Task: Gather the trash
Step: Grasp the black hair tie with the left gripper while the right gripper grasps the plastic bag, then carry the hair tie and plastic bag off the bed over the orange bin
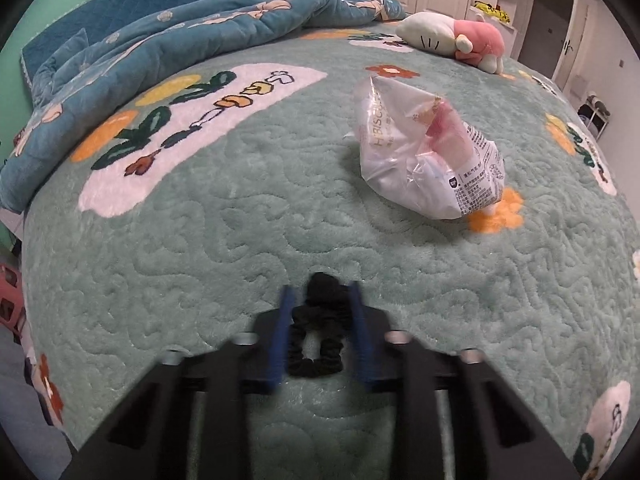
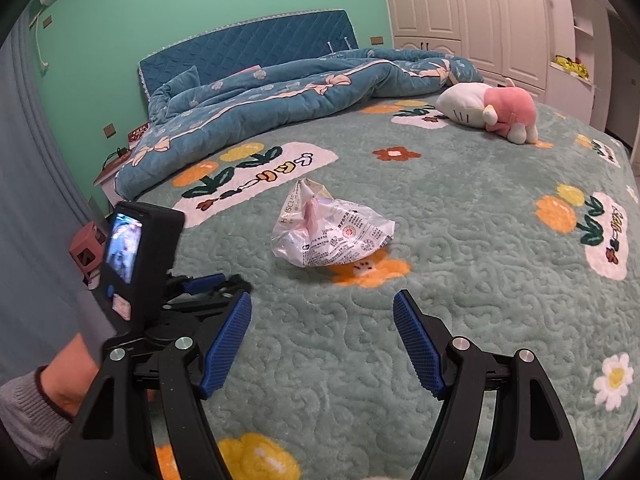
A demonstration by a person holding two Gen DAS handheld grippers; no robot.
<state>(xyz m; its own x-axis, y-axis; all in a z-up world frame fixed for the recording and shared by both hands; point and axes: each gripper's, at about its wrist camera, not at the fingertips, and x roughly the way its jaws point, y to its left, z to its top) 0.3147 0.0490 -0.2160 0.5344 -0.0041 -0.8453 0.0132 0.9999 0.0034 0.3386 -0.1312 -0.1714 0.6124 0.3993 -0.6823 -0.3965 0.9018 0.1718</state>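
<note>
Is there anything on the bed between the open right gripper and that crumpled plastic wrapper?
Nothing visible. The right gripper is open, and only bare green bedspread lies between it and the plastic wrapper. The left gripper, off to the left, is outside that path.

The left wrist view sits low over the green bedspread [image 1: 200, 280], close to the fabric, facing toward 12 o'clock along the left gripper [image 1: 320, 300] toward the headboard [image 1: 120, 12]. The right wrist view rides higher and further back, looking the same general way along the right gripper [image 2: 322, 312], with the left gripper's camera unit [image 2: 136, 248] at its 9 o'clock. Both share the crumpled plastic wrapper [image 1: 428, 152] [image 2: 332, 236], the blue quilt [image 1: 180, 36] [image 2: 280, 96] and the plush toy [image 1: 456, 40] [image 2: 492, 110] at 1 o'clock.
</note>
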